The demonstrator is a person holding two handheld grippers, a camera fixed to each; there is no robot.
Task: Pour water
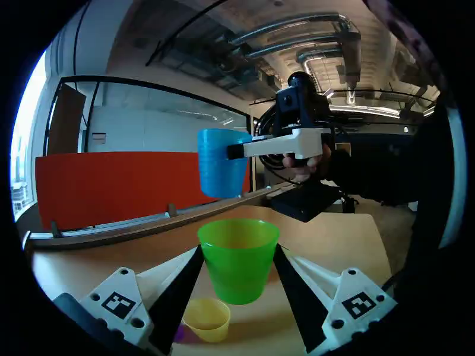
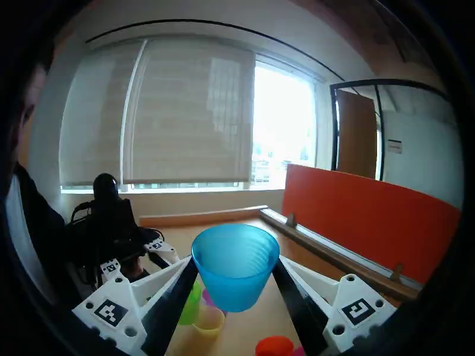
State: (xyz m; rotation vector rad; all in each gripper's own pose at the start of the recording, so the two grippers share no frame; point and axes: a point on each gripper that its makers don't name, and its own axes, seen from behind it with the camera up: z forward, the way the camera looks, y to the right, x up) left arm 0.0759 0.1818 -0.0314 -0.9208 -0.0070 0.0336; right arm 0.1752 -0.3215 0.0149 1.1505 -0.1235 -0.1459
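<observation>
A green cup (image 1: 239, 273) is pinched upright by the left gripper (image 1: 237, 250) over the bench (image 1: 338, 237). At its 12 o'clock, a blue cup (image 2: 235, 273) is pinched by the right gripper (image 2: 234, 261).

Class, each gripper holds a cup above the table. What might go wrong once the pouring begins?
1. The blue cup in the right gripper is held higher than the green cup in the left gripper and apart from it; tipped from there, water may miss the rim and hit the table.
2. Both cups taper and are pinched only at the sides, so one may slip when tilted.
</observation>
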